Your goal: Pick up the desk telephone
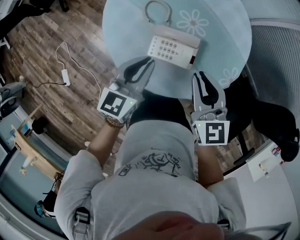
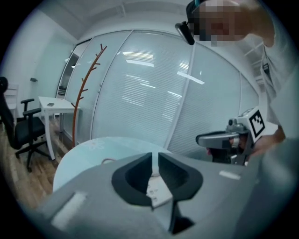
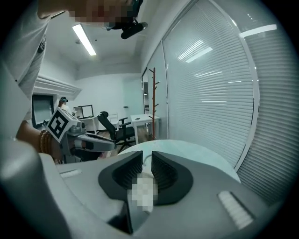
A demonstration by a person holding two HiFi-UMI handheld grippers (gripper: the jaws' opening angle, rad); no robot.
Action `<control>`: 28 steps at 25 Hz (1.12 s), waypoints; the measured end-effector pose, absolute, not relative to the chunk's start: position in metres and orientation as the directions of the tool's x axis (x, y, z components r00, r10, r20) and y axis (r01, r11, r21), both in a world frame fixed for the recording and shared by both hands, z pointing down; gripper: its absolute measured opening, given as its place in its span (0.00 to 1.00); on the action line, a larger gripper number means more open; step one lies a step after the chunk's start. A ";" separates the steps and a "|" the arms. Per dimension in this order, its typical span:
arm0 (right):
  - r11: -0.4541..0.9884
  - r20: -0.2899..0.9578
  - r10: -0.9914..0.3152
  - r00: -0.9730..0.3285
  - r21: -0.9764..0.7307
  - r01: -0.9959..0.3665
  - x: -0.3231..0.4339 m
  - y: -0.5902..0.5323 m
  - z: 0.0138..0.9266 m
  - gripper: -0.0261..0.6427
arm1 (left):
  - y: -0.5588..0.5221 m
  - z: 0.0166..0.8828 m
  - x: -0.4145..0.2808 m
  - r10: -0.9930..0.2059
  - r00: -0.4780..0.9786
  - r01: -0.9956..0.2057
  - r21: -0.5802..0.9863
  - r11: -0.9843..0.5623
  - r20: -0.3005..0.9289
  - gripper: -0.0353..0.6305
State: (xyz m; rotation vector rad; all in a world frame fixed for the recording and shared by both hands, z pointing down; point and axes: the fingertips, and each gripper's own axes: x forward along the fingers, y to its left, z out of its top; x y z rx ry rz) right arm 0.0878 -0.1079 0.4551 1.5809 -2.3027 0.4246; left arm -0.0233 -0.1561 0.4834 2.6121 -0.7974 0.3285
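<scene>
The round table (image 1: 220,33) lay ahead of and below my jaws. On it, just beyond my tips and between my left gripper (image 1: 146,63) and right gripper (image 1: 201,77), sat the desk telephone (image 1: 174,47). Both pairs of jaws stood only narrowly apart, with nothing between them. I judged so slim a gap might butt the wide body and shove it towards its cord (image 1: 158,11).

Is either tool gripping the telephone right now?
No: the desk telephone lies on the table ahead of the left tool and right tool, neither closed on it.
</scene>
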 end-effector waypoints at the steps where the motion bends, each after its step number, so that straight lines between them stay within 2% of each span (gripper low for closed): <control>1: 0.337 0.430 -0.838 -0.336 -0.076 -0.938 0.093 -0.111 0.469 0.14 | -0.161 0.497 -0.022 -0.481 0.807 -0.578 0.288 -0.764 0.343 0.12; 8: 0.293 0.510 -0.792 -0.335 -0.163 -0.942 0.111 -0.131 0.561 0.19 | -0.191 0.585 -0.018 -0.449 0.779 -0.598 0.303 -0.742 0.438 0.15; 13: 0.244 0.551 -0.770 -0.322 -0.213 -0.946 0.125 -0.142 0.629 0.26 | -0.202 0.657 -0.017 -0.402 0.752 -0.616 0.337 -0.712 0.523 0.23; 17: 0.181 0.581 -0.757 -0.300 -0.255 -0.950 0.134 -0.140 0.681 0.35 | -0.208 0.712 -0.023 -0.375 0.722 -0.647 0.375 -0.664 0.582 0.28; 20: 0.154 0.597 -0.741 -0.306 -0.292 -0.944 0.139 -0.138 0.699 0.39 | -0.208 0.735 -0.023 -0.331 0.709 -0.654 0.405 -0.638 0.623 0.38; 23: 0.148 0.605 -0.728 -0.322 -0.319 -0.936 0.139 -0.140 0.713 0.40 | -0.210 0.750 -0.016 -0.280 0.709 -0.642 0.429 -0.635 0.647 0.43; 28: 0.134 0.606 -0.713 -0.352 -0.375 -0.917 0.137 -0.145 0.727 0.40 | -0.209 0.763 -0.007 -0.211 0.728 -0.627 0.509 -0.590 0.653 0.45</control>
